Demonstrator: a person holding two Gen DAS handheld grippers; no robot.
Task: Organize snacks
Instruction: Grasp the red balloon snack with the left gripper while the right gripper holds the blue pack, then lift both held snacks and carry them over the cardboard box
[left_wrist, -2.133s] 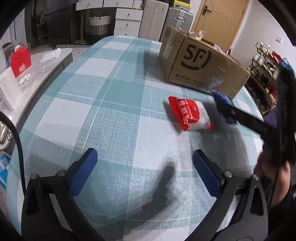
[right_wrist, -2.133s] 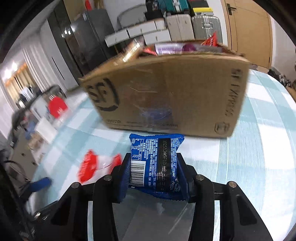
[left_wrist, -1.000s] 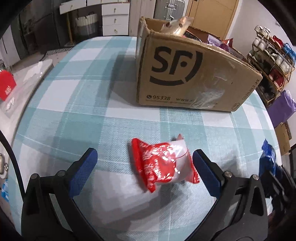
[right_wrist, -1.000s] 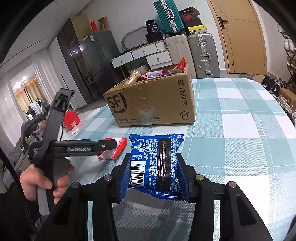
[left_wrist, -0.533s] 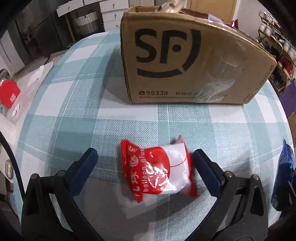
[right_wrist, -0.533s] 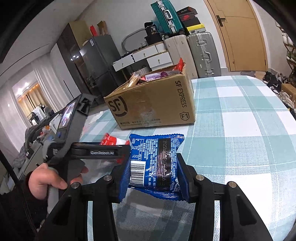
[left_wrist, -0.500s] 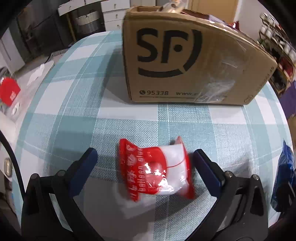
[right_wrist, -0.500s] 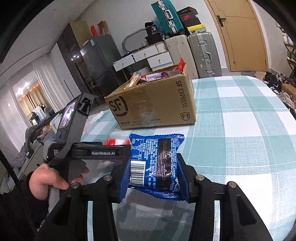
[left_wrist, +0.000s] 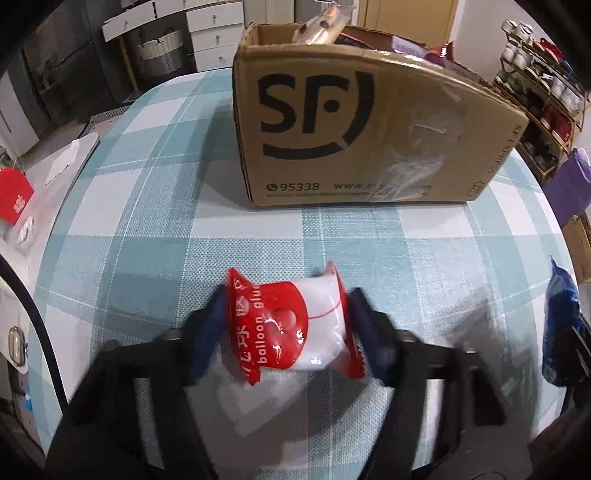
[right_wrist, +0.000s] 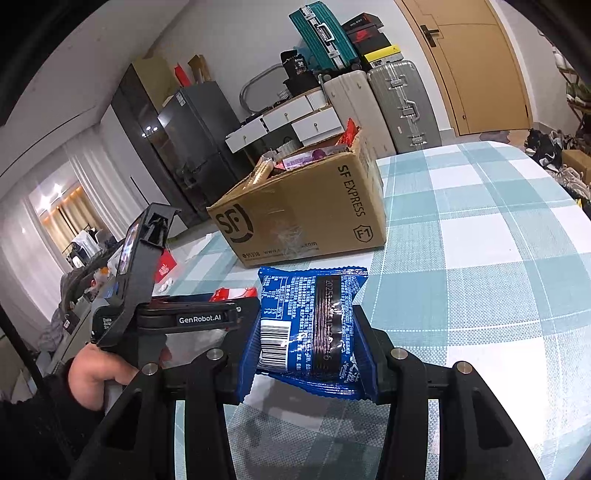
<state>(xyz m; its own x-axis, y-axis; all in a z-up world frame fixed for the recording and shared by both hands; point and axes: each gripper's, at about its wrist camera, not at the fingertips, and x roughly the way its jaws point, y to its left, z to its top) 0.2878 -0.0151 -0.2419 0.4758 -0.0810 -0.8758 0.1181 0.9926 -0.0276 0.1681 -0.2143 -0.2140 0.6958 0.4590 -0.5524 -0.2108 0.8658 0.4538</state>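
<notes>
Closing on the red-and-white packet (left_wrist: 291, 326) lying on the checked table (left_wrist: 155, 206), left gripper (left_wrist: 286, 332) pinches its ends. Right gripper (right_wrist: 308, 343) clamps the blue packet (right_wrist: 308, 325). Cardboard box (left_wrist: 354, 125) already holds snacks; both packets likely go in next.

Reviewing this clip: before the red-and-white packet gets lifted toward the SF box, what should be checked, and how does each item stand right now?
1. Red-and-white packet sits between the left gripper fingers: ok.
2. Left grip firm: cannot tell; jaws closing, fingers motion-blurred.
3. Right gripper clamped on blue packet: ok.
4. Cardboard box top open: ok.
5. Room left inside the box: cannot tell; snacks already reach the rim.
6. Checked tablecloth between packet and box free of obstacles: ok.
</notes>
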